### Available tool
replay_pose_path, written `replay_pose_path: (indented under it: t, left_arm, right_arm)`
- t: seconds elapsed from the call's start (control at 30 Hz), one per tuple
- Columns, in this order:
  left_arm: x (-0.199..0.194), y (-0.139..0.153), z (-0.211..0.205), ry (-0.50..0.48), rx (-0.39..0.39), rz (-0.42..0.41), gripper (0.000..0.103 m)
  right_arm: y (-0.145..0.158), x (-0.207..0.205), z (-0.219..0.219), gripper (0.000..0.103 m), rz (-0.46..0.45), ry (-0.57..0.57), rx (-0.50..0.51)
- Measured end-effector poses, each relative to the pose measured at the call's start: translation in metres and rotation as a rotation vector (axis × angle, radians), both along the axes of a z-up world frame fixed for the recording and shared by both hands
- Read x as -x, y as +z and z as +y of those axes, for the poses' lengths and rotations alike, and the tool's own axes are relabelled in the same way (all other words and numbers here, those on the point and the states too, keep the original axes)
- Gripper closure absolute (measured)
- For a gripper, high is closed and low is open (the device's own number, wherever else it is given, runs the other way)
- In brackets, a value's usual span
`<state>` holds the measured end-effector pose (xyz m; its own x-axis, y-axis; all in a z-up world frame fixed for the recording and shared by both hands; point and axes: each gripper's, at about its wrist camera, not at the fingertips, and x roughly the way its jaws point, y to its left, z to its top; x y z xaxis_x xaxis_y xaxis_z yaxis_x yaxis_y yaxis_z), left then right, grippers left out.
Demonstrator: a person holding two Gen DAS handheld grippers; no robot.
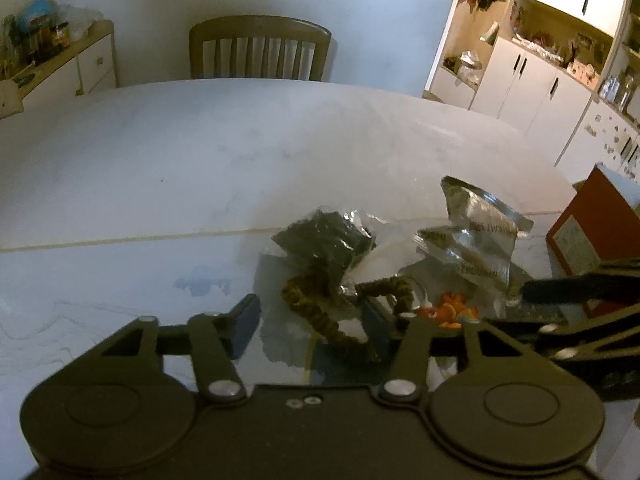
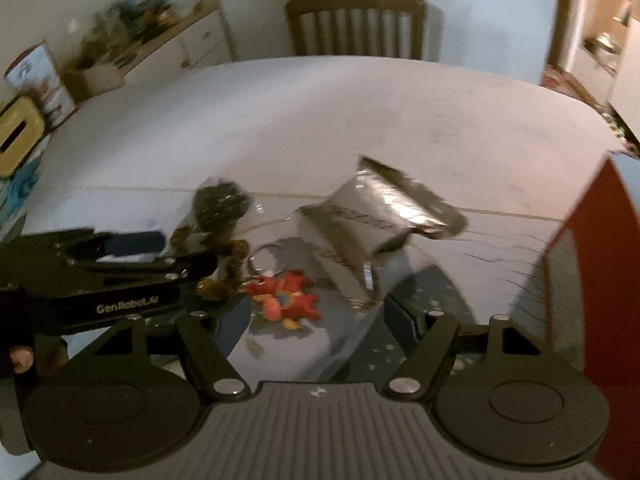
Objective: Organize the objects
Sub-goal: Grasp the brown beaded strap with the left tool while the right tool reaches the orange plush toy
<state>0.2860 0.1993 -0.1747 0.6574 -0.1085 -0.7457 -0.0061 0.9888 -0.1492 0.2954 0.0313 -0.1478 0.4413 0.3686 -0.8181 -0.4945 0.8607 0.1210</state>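
Two grippers crowd over one small heap near the table's [image 1: 160,152] front edge, and the heap explains the crowding: everything lies loose and tangled together. The left gripper [image 1: 308,316] stands partly open with the brown scrunchie [image 1: 320,312] lying between its fingers; the pads do not yet seem to press it, so I judge it is lining up a pick. The right gripper [image 2: 320,320] is also half spread, its fingers either side of the red toy keychain [image 2: 286,296] and the near end of the silver foil packets [image 2: 376,216], though that view is blurred and I cannot say which it means to take. A clear bag of dark bits [image 1: 324,236] sits just behind the scrunchie, touching it. The red box [image 1: 588,236] stands at the right, near the pile, probably the place things go. Working side by side lets each hand lift one item without dragging its neighbours
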Motion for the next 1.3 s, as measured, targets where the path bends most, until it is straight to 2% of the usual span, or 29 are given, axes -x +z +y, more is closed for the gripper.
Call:
replay_pose_path:
  t: [0.03,0.13,0.17,0.23,0.33,0.5,0.67,0.87,1.0,1.3]
  left_arm:
    - [0.000,0.000,0.002,0.002,0.006,0.000,0.058]
    - [-0.002,0.000,0.003,0.005,0.000,0.001,0.073]
    - [-0.003,0.000,0.003,0.006,-0.004,0.001,0.074]
    - [-0.003,0.000,0.003,0.002,-0.001,0.000,0.086]
    - [-0.002,-0.001,0.003,0.000,0.002,-0.003,0.089]
    - [0.001,0.000,0.008,0.012,0.031,0.002,0.094]
    - [0.007,0.000,0.011,0.018,0.048,0.007,0.095]
    - [0.022,-0.001,0.013,0.027,0.073,0.016,0.096]
    - [0.036,0.000,0.015,0.030,0.110,0.034,0.096]
    - [0.067,0.017,0.009,0.024,0.160,0.015,0.097]
  right_arm:
    - [-0.003,-0.002,0.004,0.043,0.004,0.021,0.008]
    - [-0.008,-0.004,0.010,0.043,0.020,0.050,0.008]
    - [-0.010,-0.003,0.013,0.043,0.022,0.060,0.010]
    - [-0.014,-0.002,0.019,0.043,0.015,0.077,0.034]
    - [-0.017,0.000,0.027,0.043,-0.009,0.102,0.054]
    - [-0.023,0.002,0.035,0.044,-0.021,0.121,0.082]
    - [-0.021,0.000,0.035,0.064,-0.035,0.113,0.102]
    - [-0.020,0.008,0.032,0.065,-0.034,0.116,0.105]
    - [-0.015,0.018,0.022,0.065,-0.002,0.094,0.079]
    - [0.006,0.051,-0.003,0.065,0.002,0.076,0.034]
